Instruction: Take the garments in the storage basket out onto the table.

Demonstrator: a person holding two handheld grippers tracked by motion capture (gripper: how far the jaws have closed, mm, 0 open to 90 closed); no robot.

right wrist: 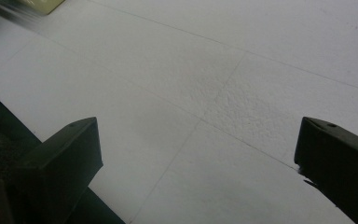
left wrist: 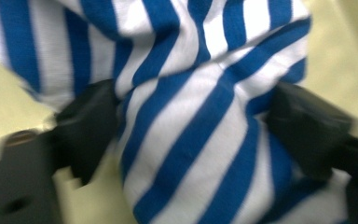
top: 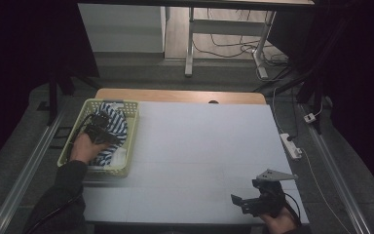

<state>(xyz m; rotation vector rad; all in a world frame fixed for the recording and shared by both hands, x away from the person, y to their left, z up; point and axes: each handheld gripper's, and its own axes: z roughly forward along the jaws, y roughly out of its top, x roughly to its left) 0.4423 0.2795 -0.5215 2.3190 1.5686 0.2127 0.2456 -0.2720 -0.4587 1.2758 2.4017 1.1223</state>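
A blue-and-white striped cloth (top: pixel 114 118) lies bunched in a pale yellow-green basket (top: pixel 133 131) at the table's left. My left gripper (top: pixel 100 128) reaches down into the basket, a hand behind it. In the left gripper view the two black jaws stand on either side of a fold of the striped cloth (left wrist: pixel 186 116), which bulges between them and touches both; the left gripper (left wrist: pixel 198 130) is shut on it. At the front right corner of the white table (top: pixel 199 146), my right gripper (top: pixel 238 202) rests low. It stands open (right wrist: pixel 198 154) with only the bare table top between its jaws.
A white power strip (top: pixel 290 145) lies off the table's right edge, with cables trailing on the floor. A strip of wood (top: pixel 180 95) shows along the table's far edge. A desk frame (top: pixel 190 44) stands farther back.
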